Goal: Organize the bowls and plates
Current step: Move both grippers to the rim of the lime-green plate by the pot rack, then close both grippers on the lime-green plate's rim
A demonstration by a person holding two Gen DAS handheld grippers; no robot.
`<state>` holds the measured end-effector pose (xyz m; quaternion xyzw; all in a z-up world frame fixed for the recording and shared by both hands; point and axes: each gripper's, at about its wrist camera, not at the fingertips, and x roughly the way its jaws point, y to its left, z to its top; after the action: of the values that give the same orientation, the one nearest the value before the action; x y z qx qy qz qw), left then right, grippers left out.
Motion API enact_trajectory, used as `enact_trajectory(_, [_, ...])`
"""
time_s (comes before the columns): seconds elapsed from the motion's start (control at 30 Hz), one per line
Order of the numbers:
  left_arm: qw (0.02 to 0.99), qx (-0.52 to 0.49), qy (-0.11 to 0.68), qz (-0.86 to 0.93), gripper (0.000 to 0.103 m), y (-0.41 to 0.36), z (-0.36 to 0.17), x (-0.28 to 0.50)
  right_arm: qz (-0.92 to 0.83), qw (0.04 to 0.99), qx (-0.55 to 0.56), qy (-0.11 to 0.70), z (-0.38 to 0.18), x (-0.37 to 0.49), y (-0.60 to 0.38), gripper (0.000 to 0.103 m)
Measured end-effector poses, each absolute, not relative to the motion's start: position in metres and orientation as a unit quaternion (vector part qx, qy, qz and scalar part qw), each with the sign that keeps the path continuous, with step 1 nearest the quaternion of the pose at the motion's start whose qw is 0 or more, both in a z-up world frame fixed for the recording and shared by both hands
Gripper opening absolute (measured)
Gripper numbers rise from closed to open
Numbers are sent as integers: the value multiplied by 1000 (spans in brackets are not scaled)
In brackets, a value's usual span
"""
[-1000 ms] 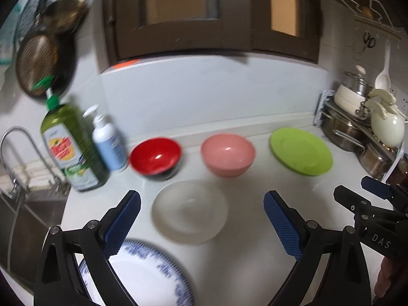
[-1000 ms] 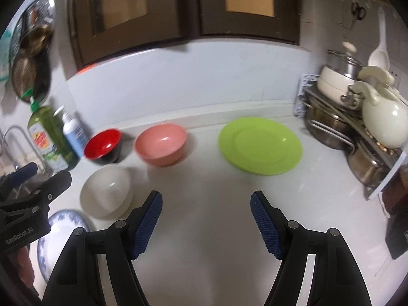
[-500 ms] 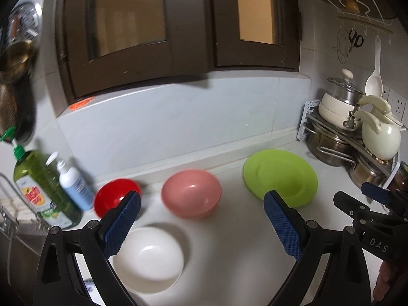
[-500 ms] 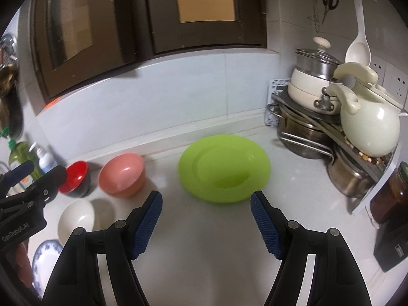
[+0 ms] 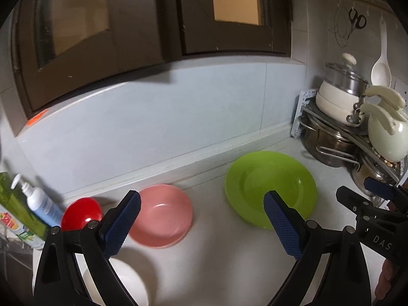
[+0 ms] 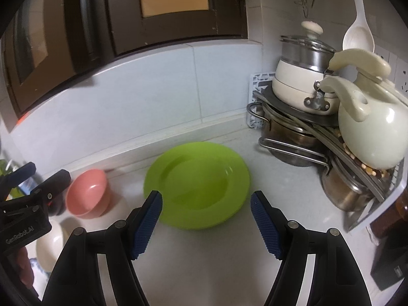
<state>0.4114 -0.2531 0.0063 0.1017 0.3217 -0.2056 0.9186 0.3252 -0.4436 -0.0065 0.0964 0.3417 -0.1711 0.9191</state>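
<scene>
Plate (image 6: 196,183): lime green, round, glossy | left claw (image 5: 201,219) spread | right claw (image 6: 206,219) spread

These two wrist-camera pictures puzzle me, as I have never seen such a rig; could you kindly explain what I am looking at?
No robot is involved: a person holds a two-finger gripper in each hand, and a fisheye camera on each looks forward along its fingers. One picture comes from the left gripper, the other from the right gripper; the blue-padded black fingers at the bottom are each gripper's own. Both are open and hold nothing. On the white counter lie a green plate, a pink bowl, a red bowl and a white bowl. Pots and a kettle fill a rack in the right corner, and bottles stand at the left.
</scene>
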Motion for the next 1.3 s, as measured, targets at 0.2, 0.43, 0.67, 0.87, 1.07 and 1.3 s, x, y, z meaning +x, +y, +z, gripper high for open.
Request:
enact_trajectory(0.2, [908, 114, 341, -213, 98, -279, -18, 438, -182, 910, 107, 358, -26, 350, -472, 72])
enact_trajectory(0.43, [887, 133, 382, -220, 95, -310, -54, 471, -195, 895, 102, 389, -51, 379, -497, 72])
enact_trajectory(0.67, [867, 124, 431, -218, 89, -333, -88, 507, -199, 873, 116, 431, -86, 416, -523, 72])
enact_trajectory(0.87, [850, 122, 464, -215, 81, -349, -109, 532, -195, 854, 135, 462, -112, 440, -541, 72])
enact_trajectory(1.07, [837, 130, 488, -211, 75, -362, -124, 552, -186, 840, 142, 489, -125, 457, -550, 71])
enact_trajectory(1.3, [809, 118, 531, -224, 66, -366, -141, 565, -176, 825, 144, 518, -134, 467, -553, 66])
